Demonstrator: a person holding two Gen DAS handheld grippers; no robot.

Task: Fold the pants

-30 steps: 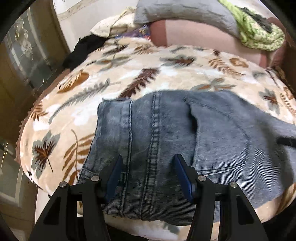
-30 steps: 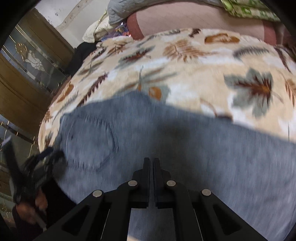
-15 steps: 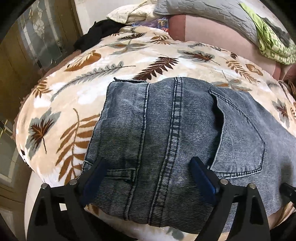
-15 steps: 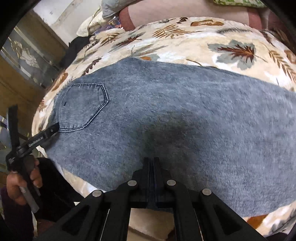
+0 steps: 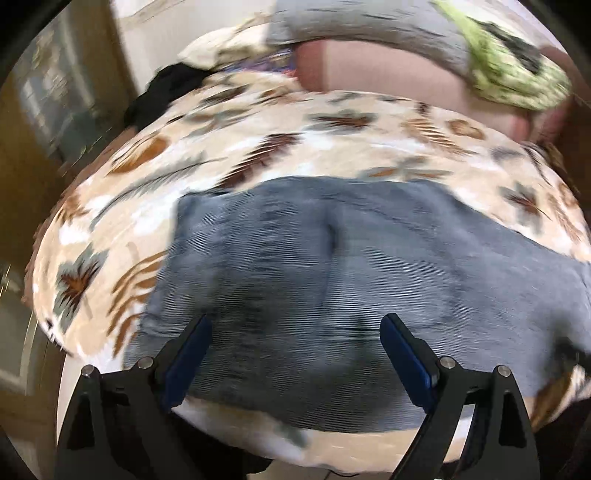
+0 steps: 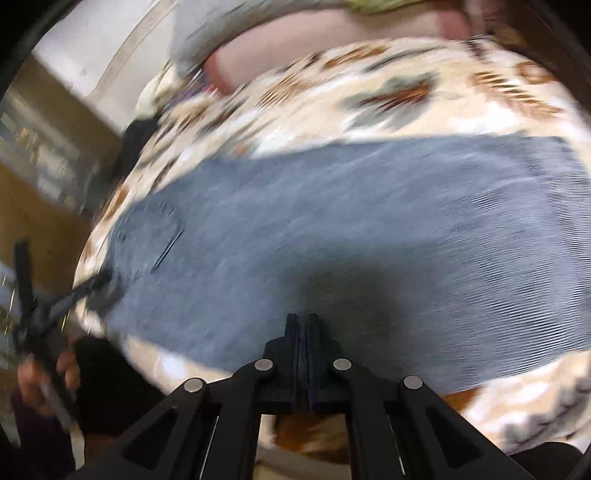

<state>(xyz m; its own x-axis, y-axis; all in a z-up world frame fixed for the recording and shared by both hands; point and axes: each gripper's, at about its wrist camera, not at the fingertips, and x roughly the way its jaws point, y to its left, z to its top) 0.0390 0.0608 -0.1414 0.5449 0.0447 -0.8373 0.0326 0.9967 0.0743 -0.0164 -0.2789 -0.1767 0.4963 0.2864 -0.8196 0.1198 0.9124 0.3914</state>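
Both views are motion-blurred, so treat fine detail as unreadable.

The grey-blue denim pants point(image 5: 332, 280) lie flat on the cream fleece blanket with brown and grey leaf print point(image 5: 258, 155), close to the blanket's near edge. In the right wrist view the pants point(image 6: 351, 240) run as one long band across the blanket point(image 6: 406, 92), back pocket point(image 6: 147, 236) at the left end.

Your left gripper point(image 5: 295, 354) sits over the waist end of the pants, jaws wide apart. Its blue pads point(image 5: 404, 358) show no fabric pinched between them; the denim is simply under the gap. Whether the tips touch the cloth, I cannot tell.

Your right gripper point(image 6: 302, 325) is over the near edge of the pants at mid-length, jaws pressed together with nothing visible between them.

From the right wrist view, your left hand point(image 6: 48, 373) holds the left gripper's handle just off the pocket end of the pants.

Beyond the pants, at the blanket's far edge: a pink bolster cushion point(image 5: 388, 70), a grey quilted cover point(image 5: 369, 26) on top of it, a green patterned cloth point(image 5: 509, 74) and a black garment point(image 5: 166, 88).
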